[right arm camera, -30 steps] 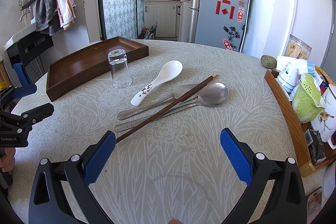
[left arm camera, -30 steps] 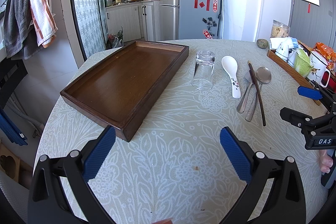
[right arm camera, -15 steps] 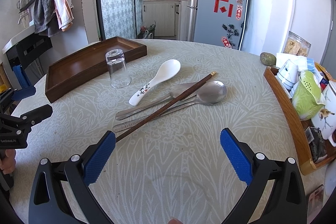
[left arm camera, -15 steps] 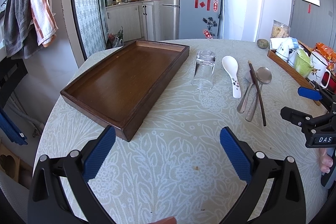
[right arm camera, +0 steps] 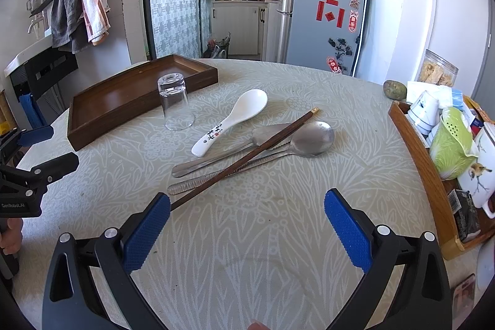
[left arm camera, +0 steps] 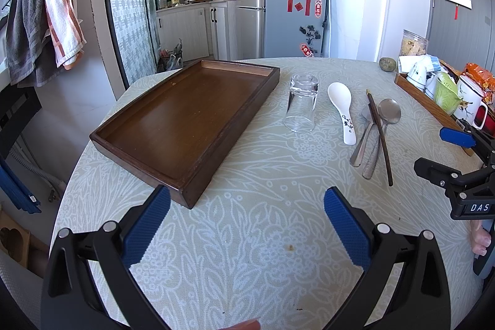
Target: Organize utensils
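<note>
A dark wooden tray (left arm camera: 185, 113) lies empty on the round table; it also shows in the right wrist view (right arm camera: 123, 95). Right of it stand an upturned glass (left arm camera: 301, 107) (right arm camera: 176, 104), a white ceramic spoon (left arm camera: 342, 110) (right arm camera: 235, 119), a metal spoon (left arm camera: 386, 119) (right arm camera: 309, 139), a second metal utensil (right arm camera: 229, 150) and a brown chopstick (left arm camera: 380, 135) (right arm camera: 247, 153) across them. My left gripper (left arm camera: 247, 225) is open and empty above the tablecloth, near the tray's front corner. My right gripper (right arm camera: 247, 225) is open and empty, just short of the chopstick's near end.
A light wooden tray (right arm camera: 417, 150) with cups, a green strainer and a mug stands at the table's right edge. A jar (right arm camera: 437, 71) and a round stone (right arm camera: 394, 89) sit at the back right. A fridge (left arm camera: 278, 5) and towels (left arm camera: 46, 14) are behind.
The right gripper has edged a little forward toward the utensils. The left gripper has hardly moved.
</note>
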{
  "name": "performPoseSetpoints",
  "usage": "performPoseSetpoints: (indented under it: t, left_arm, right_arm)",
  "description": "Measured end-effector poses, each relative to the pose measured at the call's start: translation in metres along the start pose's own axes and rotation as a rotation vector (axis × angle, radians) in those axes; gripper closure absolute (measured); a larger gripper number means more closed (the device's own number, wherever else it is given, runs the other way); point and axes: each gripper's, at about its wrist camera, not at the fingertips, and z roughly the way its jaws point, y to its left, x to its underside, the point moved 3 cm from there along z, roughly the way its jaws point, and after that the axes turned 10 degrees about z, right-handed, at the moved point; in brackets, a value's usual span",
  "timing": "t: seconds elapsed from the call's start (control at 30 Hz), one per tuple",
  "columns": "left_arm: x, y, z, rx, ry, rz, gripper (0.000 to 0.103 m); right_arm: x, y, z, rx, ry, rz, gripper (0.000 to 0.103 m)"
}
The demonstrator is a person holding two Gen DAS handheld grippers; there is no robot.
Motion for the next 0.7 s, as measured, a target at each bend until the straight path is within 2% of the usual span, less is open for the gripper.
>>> performPoseSetpoints:
  t: [0.7]
  left_arm:
    - [-0.001, 0.0007, 0.0004, 0.0, -0.002, 0.0, 0.002]
  right_arm:
    - [-0.0004, 0.0002, 0.0, -0.002, -0.001, 0.002, 0.003]
